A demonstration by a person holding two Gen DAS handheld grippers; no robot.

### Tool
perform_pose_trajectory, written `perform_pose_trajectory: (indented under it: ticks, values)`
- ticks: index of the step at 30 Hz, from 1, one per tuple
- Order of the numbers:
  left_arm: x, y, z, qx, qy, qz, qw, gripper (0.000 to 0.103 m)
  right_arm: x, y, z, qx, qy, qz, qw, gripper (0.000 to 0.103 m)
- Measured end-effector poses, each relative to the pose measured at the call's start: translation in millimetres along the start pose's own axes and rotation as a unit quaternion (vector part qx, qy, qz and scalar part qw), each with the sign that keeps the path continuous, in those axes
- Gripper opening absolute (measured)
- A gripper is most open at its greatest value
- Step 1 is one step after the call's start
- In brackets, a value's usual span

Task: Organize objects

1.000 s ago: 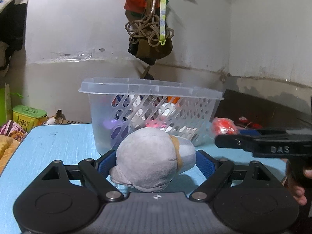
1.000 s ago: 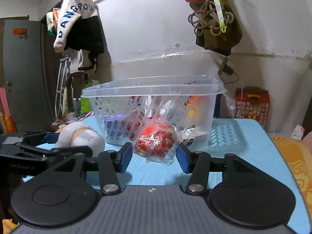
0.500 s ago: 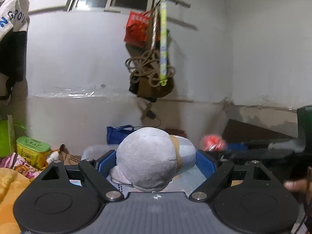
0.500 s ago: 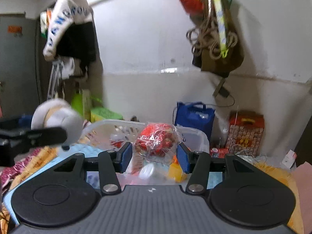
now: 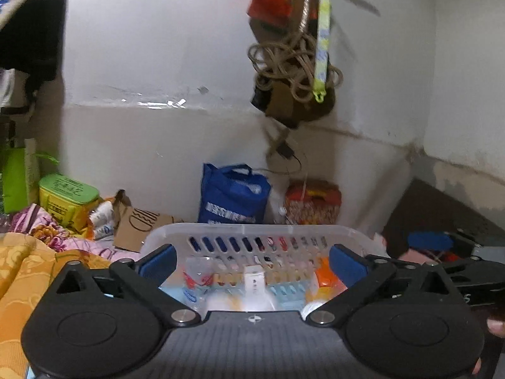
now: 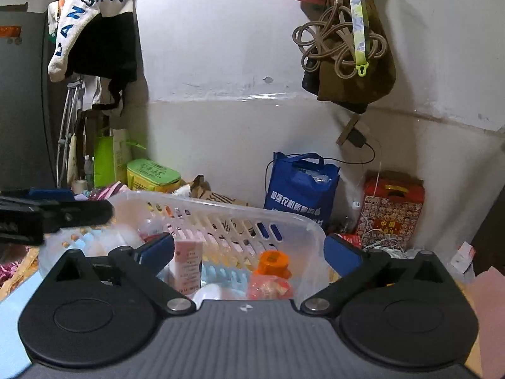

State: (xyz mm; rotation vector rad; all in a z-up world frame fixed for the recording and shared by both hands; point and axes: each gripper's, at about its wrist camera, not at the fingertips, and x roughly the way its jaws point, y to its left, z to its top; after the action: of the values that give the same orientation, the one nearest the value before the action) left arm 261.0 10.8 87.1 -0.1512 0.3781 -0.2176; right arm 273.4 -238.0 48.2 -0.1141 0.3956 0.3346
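Observation:
A clear plastic basket [image 5: 252,230] with slotted walls sits below both grippers and holds several small items. My left gripper [image 5: 252,262] is open and empty above it. My right gripper [image 6: 249,252] is open and empty above the same basket [image 6: 221,208]. Inside it I see a pink carton [image 6: 187,265], an orange-capped bottle [image 6: 273,262] and a white bottle [image 5: 254,284]. The grey plush toy and the red wrapped packet are not clearly visible. The right gripper shows at the right of the left wrist view [image 5: 442,252]. The left gripper shows at the left of the right wrist view [image 6: 53,213].
The basket stands on a light blue table [image 6: 12,309]. Behind it are a blue bag [image 6: 300,186], a red box [image 6: 393,208], a green tin [image 6: 153,173] and an orange cloth [image 5: 22,271]. Ropes and a brown bag [image 6: 347,53] hang on the white wall.
Both grippers have opened above the basket. The grey plush toy has left the left gripper and the red wrapped packet has left the right gripper.

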Motion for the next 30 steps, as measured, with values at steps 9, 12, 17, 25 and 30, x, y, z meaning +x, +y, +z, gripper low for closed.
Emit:
perform_pose_trajectory:
  ticks: [9,12,17,25,30]
  values:
    - [-43.2,-10.9,-10.0,0.004,-0.041,0.017,0.9990,0.103,-23.7,6.5,2.9,0.006,-0.015,0.015,1.000,0.103]
    - [-48.9,-15.1,-12.3,0.002,-0.017,0.012,0.9998,0.103,-32.6,13.1,2.3,-0.007,-0.007,0.000,1.000,0.103]
    - [-56.0,-17.3,-18.3,0.000,0.005,0.010,0.9999,0.103,-40.2,28.0,-6.2,-0.058,0.001,-0.079,0.995,0.103]
    - [-68.9,-29.4,-27.2,0.019,0.017,0.044,0.9987,0.103,-53.6,9.8,-11.7,0.015,0.046,-0.030,0.998,0.103]
    - [-70.7,-36.9,-26.9,0.022,0.026,0.058,0.9977,0.103,-56.9,-6.6,-16.1,0.072,0.046,0.000,0.996,0.103]
